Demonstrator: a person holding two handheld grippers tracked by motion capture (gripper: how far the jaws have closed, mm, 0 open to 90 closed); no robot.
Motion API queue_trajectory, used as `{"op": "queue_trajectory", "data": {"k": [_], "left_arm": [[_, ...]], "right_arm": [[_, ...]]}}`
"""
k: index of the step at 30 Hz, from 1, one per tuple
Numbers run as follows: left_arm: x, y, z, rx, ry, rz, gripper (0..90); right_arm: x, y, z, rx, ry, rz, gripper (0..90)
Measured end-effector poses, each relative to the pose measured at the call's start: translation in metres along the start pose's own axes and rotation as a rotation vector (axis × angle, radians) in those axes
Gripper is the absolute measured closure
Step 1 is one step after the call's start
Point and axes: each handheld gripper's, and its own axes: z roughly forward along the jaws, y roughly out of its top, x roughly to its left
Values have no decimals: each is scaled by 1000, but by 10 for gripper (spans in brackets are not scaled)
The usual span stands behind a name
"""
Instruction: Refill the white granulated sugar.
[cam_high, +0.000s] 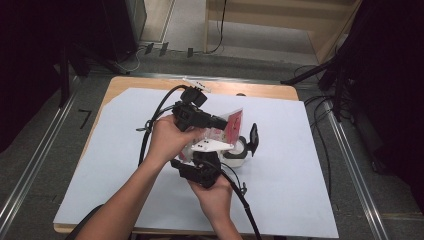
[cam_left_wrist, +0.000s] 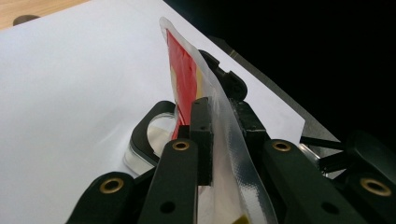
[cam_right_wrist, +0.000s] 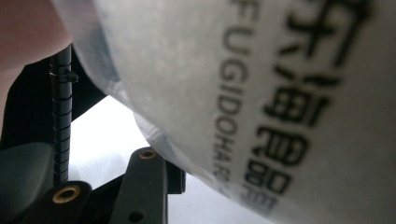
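A lab or recording booth is showing here: black curtains (cam_high: 30, 65) are hanging on both sides, metal rails (cam_high: 37, 160) are running along the grey floor beside a wooden table (cam_high: 125, 84) under white paper (cam_high: 280, 165), and cables (cam_high: 322, 145) are trailing across the floor.

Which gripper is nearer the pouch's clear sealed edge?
Left. The left gripper is clamped on the pouch at that edge; the right gripper sits lower, by its printed face.
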Motion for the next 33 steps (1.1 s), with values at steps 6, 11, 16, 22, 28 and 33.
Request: {"op": "queue_trajectory", "data": {"k": [6, 11, 16, 22, 28, 33], "left_arm": [[0, 1, -4, 1, 4, -3, 817], [-1, 2, -6, 9, 16, 7, 815], [-2, 2, -6, 7, 16, 10, 813], [-3, 1, -6, 5, 15, 15, 812], [-3, 2, -6, 14, 13, 15, 821], [-1, 1, -4, 16, 10, 12, 821]], "right_arm": [[3, 3, 0, 6, 10, 3, 642], [4, 4, 2, -7, 19, 7, 643], [5, 4, 3, -14, 18, 9, 643], [6, 3, 4, -19, 20, 14, 643], [6, 3, 3, -13, 13, 7, 643], [4, 2, 3, -8, 22, 4, 643]]}}
